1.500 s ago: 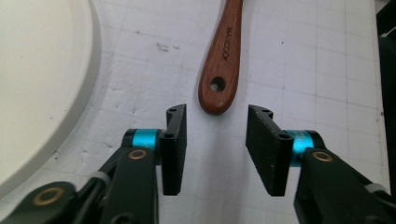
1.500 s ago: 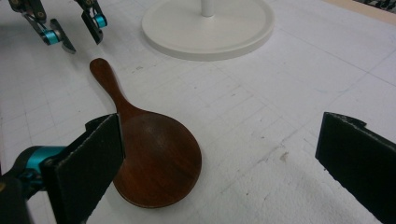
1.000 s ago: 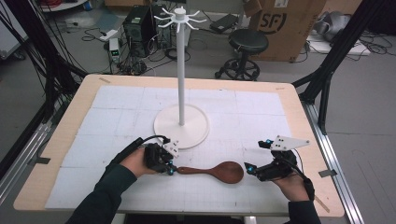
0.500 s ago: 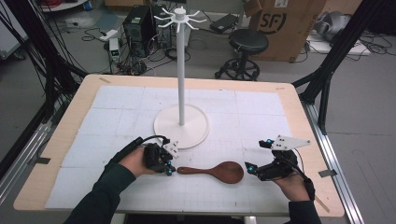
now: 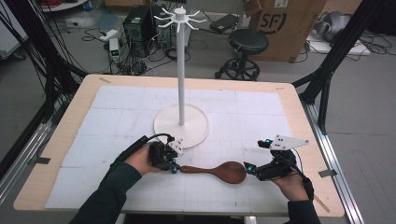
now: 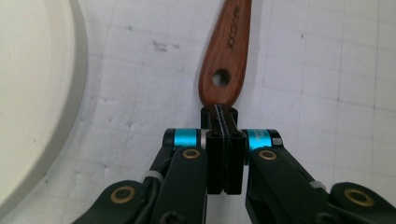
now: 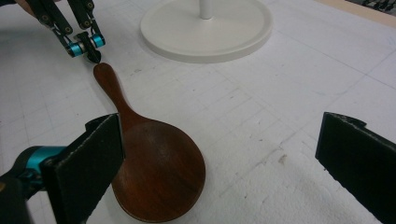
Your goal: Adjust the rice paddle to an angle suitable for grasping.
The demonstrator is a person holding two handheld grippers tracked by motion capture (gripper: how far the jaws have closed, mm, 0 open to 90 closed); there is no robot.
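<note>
on white gridded table (image 5: 116,107), wooden spoon (image 5: 219,171) lengthwise between tongs: handle tip touching left gripper (image 5: 173,169), pressed together, empty; bowl beside right gripper (image 5: 251,169), spread wide.

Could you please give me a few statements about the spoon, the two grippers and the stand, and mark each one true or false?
1. The wooden spoon lies flat on the white mat. True.
2. The left gripper has its jaws wide open. False: they are shut together, their tips right at the end of the spoon's handle.
3. The right gripper has its jaws open, one jaw beside the spoon's bowl. True.
4. The spoon hangs from a hook on the white stand. False: it lies on the mat in front of the stand's round base.
5. The spoon's handle has a hole near its end. True.
</note>
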